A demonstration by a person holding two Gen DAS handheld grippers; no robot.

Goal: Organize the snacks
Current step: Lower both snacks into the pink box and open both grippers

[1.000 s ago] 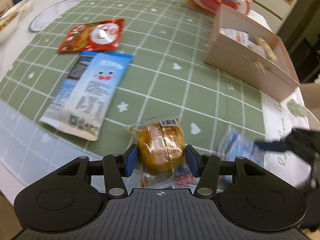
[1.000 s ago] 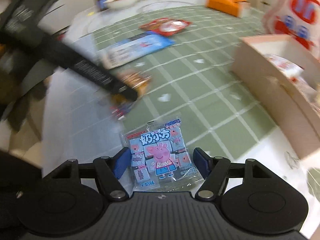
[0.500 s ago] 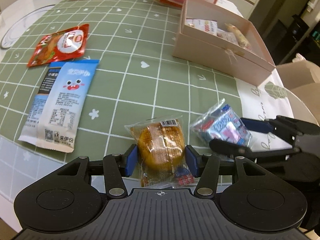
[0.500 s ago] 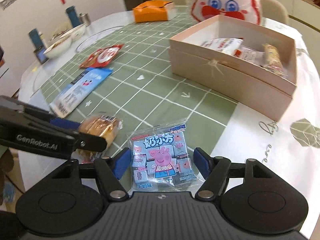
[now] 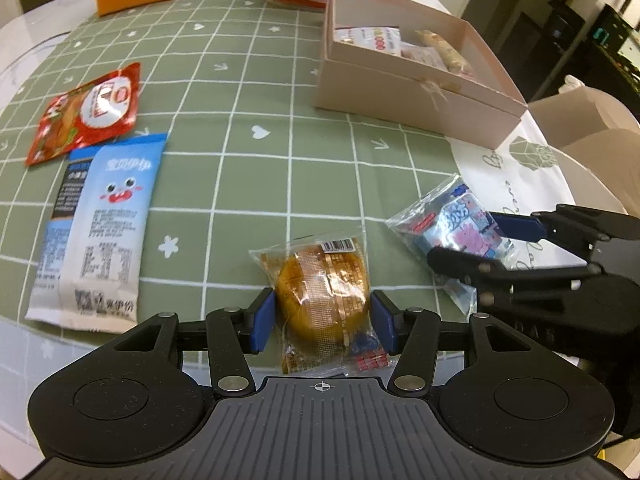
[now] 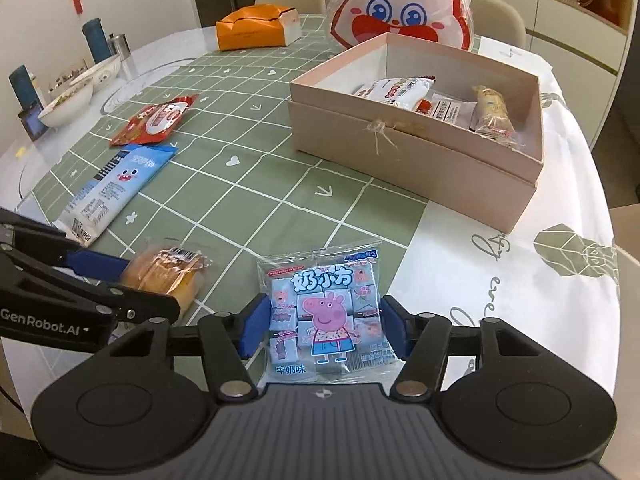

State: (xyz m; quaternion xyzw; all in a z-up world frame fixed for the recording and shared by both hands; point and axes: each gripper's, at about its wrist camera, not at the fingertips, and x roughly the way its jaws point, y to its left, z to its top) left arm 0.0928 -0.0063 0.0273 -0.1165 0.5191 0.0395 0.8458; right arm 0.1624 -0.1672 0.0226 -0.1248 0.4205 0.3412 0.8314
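Green tablecloth [image 6: 248, 184], white grid, hearts; on it a pale pink box [image 6: 416, 160]. Left of the box: red pouch [image 6: 156, 120], blue-white packet [image 6: 116, 188].

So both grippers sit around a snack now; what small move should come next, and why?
Probably lift both. The left gripper is shut on the cake, and the right gripper has just been closing onto the pig pack. The box beyond is open.

Black tongs [image 6: 322, 326] with blue pads [image 6: 252, 330], silver rivets, ribbed housing, white "GenRobot.AI" lettering.
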